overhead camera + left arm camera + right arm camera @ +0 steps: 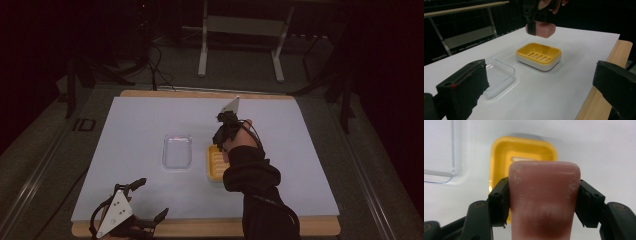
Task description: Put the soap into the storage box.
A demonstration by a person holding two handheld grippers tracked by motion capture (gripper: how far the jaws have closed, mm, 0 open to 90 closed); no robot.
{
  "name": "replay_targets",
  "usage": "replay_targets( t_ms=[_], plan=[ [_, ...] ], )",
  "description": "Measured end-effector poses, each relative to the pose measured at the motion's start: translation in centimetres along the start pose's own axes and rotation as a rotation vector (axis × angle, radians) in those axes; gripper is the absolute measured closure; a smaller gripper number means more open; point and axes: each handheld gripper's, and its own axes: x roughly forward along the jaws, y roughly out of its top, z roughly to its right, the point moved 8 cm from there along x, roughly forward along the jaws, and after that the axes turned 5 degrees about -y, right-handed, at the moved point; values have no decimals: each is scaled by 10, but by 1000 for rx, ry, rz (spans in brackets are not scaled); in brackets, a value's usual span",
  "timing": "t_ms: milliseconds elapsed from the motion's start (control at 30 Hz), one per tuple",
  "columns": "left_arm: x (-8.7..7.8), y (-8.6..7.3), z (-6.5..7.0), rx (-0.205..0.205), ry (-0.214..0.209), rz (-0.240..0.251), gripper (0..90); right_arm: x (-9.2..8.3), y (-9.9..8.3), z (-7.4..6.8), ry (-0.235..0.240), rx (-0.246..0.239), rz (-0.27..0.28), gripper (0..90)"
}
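A pink bar of soap (544, 197) is clamped between the jaws of my right gripper (544, 205), which points down from above. Under it lies a yellow soap dish (521, 150) with a slotted floor on a white base. In the left gripper view the pink bar of soap (541, 28) hangs well above the yellow soap dish (539, 55). In the high view my right gripper (224, 137) hovers over the yellow soap dish (215, 165). My left gripper (131, 210) lies at the table's front left, wide open, with nothing between its jaws.
A clear plastic tray (177, 151) sits just left of the dish, seen as the clear plastic tray (497, 75) in the left gripper view. A pale blue mat (140, 120) covers the wooden table (210, 227). Metal stand legs (202, 50) rise beyond the far edge.
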Motion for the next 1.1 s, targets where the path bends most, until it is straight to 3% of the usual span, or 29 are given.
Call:
replay_targets(
  t_ms=[233, 300, 400, 500, 833, 1100],
  plan=[
    [-1, 0, 1, 3, 0, 2, 3, 4, 0, -18, 18, -16, 21, 374],
    [0, 0, 1, 6, -1, -2, 3, 12, -3, -26, 54, -20, 11, 374],
    [0, 0, 1, 11, -3, -4, 3, 20, -5, -31, 62, -27, 5, 374],
    [0, 0, 2, 12, -5, -4, 3, 29, -6, -34, 83, -8, 1, 374],
    [0, 0, 2, 15, -4, -5, 3, 51, -10, -27, 58, 21, -3, 374],
    [0, -1, 2, 18, -4, -10, 3, 58, -10, -29, 50, 27, -9, 373]
  ],
)
